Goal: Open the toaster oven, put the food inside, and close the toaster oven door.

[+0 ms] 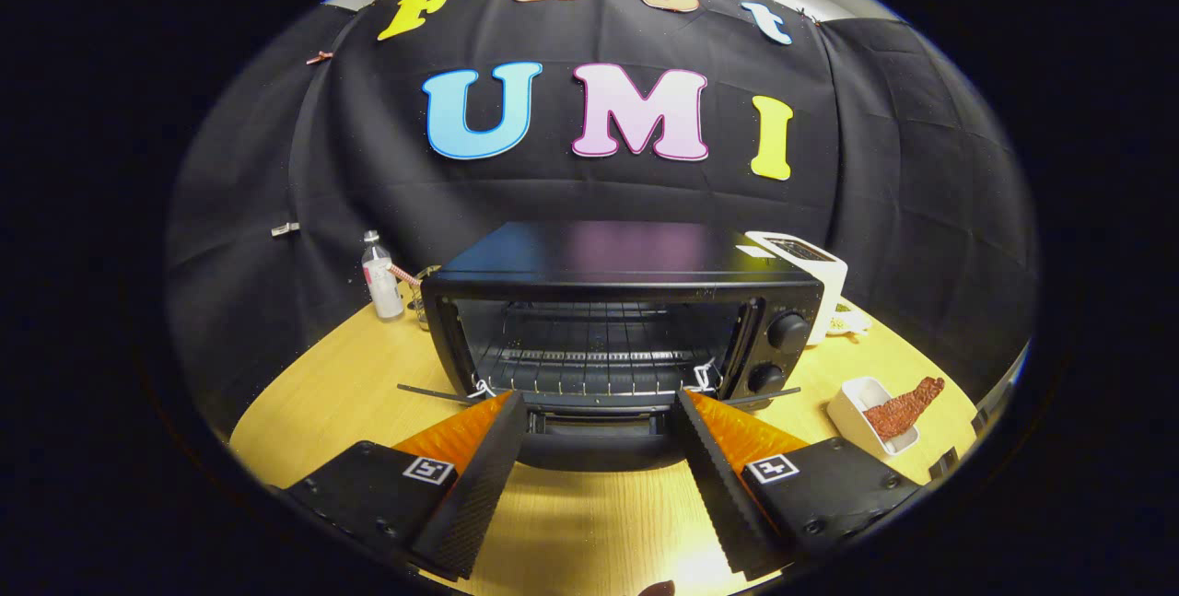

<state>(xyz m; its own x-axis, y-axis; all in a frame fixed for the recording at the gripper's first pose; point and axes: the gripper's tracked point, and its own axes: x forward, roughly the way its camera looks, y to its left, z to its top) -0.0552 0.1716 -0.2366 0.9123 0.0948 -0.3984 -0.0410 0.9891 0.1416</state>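
Toaster oven (pixel 626 320) is sitting toward the back-middle of the wooden table (pixel 341 393), front facing the gripper. Its door (pixel 597 435) is hanging down flat, fully open, w/ the dark glass panel lying just ahead of and between the fingertips. Wire rack (pixel 599 366) is showing inside, nothing sitting on it. Two round knobs (pixel 787 331) are stacked on the oven's right front panel.

Gripper (pixel 601 407) is hovering wide open, fingers spread about as broad as the open door, one tip near each front corner of the door. Nothing is being held btwn them. Can't tell whether the tips are touching the door or just above it.

Food (pixel 904 405), a reddish-brown strip, is lying in a small white dish (pixel 852 416) near the table's right edge, well apart from the oven and off to the right of the right finger. One end of the strip is sticking out over the dish rim.

Clear plastic bottle (pixel 380 278) is standing upright toward the table's back-left corner, beside the oven's left side. White toaster (pixel 811 264) is standing behind the oven's right rear corner, near the table's back edge.
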